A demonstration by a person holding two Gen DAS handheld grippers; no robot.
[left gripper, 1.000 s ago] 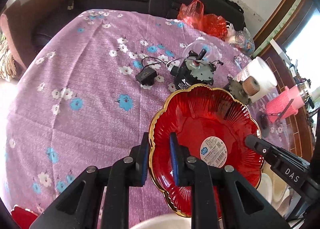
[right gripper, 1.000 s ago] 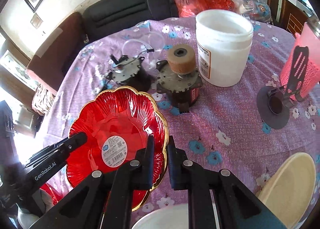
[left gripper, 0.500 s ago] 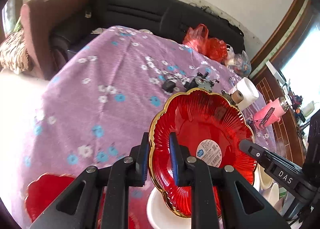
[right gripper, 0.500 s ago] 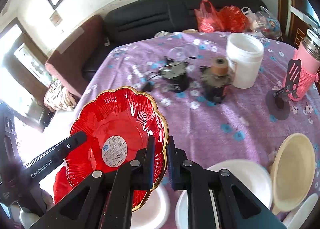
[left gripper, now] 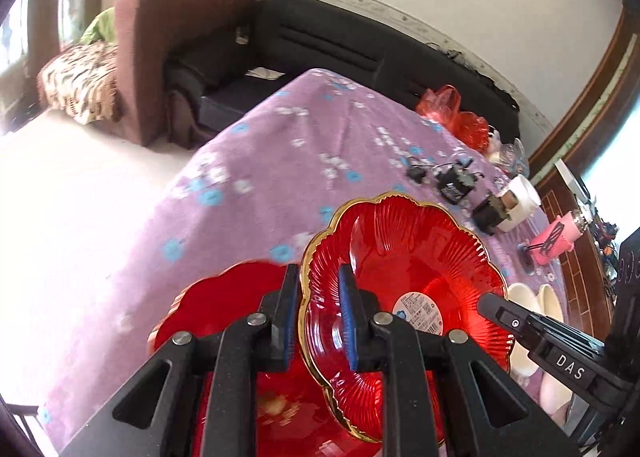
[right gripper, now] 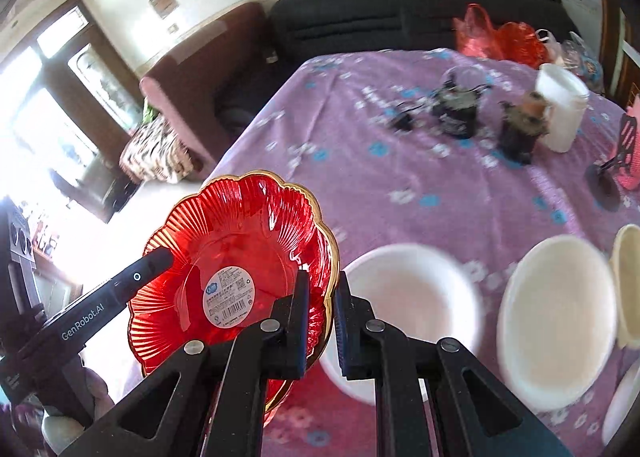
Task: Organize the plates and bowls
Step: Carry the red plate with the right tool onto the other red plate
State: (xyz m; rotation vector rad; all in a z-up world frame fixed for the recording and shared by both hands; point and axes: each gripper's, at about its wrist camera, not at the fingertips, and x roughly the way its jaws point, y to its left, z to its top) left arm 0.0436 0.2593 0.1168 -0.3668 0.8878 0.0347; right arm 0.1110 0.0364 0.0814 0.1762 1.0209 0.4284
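Step in hand: red gold-rimmed plate (left gripper: 404,281) is carried above purple tablecloth (left gripper: 280,161), over a second red plate (left gripper: 224,297) at the left, prob. to be stacked; next it must be lowered level. Left gripper (left gripper: 318,317) & right gripper (right gripper: 320,309), nearly closed, are clamped on opposite rim edges. White bowls (right gripper: 412,293) lie right.

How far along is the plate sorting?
Nothing clearly finished. In hand: the left gripper and the right gripper both clamp the rim of the red scalloped plate, held above another red plate. Left: the white dishes lie spread over the tablecloth.
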